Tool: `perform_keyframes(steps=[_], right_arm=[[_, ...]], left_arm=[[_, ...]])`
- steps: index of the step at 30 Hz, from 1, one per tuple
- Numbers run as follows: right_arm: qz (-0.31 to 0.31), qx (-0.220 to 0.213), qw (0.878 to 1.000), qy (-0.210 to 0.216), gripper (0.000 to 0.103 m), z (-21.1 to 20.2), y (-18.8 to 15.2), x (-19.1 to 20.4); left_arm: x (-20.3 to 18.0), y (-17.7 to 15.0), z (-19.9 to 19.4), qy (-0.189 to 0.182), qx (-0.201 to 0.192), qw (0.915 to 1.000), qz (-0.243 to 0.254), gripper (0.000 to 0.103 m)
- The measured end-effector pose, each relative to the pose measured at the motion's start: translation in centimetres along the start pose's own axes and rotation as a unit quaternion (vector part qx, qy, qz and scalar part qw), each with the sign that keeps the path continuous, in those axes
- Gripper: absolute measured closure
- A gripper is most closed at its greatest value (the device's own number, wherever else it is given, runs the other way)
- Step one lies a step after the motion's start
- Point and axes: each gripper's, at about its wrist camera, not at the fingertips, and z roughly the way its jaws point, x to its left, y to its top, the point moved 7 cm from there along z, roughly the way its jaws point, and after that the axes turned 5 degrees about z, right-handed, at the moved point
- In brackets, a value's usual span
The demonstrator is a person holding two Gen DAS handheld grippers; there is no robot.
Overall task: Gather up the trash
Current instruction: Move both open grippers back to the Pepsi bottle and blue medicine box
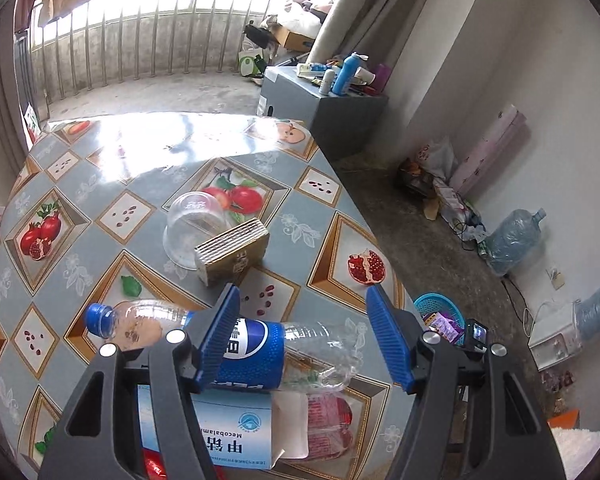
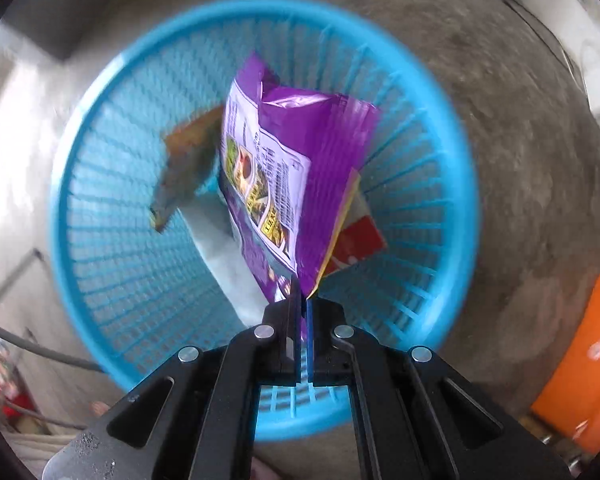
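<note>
We've got the purple wrapper [image 2: 300, 152] pinched in the right gripper [image 2: 303, 300] over the blue basket [image 2: 100, 264]; next we just let go. Left gripper [image 1: 304, 336] hangs wide open, empty, over the bottle [image 1: 256, 344].

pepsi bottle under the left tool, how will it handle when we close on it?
The bottle looks empty with a creased, dented base, so probably light and likely to crumple under the pads. It lies on its side on the glossy tablecloth, so it may roll or skid if nudged. The left tool is open astride its label.
</note>
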Motion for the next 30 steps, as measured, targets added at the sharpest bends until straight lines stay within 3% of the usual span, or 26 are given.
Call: perform_keyframes(steps=[5,9,12,13,21,27,30], right_arm=[[-0.013,0.015,0.999,-0.03,0.102,1.7,0.2,0.2],[0.007,0.015,1.0,0.008,0.094,0.9,-0.4,-0.5],[0.029,-0.007,0.999,0.045,0.062,-1.2,-0.9,-1.9],[0.035,-0.02,0.998,0.053,0.057,-2.2,-1.1,-2.5],[0.068,-0.119,0.982,0.133,0.049,-12.6,-4.7,-4.8],[0.028,-0.207,0.96,0.185,0.029,-22.8,-8.0,-1.7],[-0.009,-0.24,0.95,0.2,0.024,-27.1,-10.6,1.5]], left_arm=[[0.5,-0.1,0.0,0.009,0.0,1.0,-0.003,0.039],[0.8,-0.3,0.0,0.008,-0.001,0.9999,-0.007,0.039],[1.1,-0.4,-0.2,0.005,-0.007,0.9999,-0.011,0.039],[1.1,-0.5,-0.3,0.003,-0.009,0.9999,-0.013,0.039],[2.0,-1.3,-2.6,0.012,-0.037,0.9991,-0.013,0.039],[2.8,-2.2,-5.6,0.024,-0.077,0.9967,-0.011,0.035],[3.5,-3.2,-6.7,0.029,-0.089,0.9955,-0.011,0.034]])
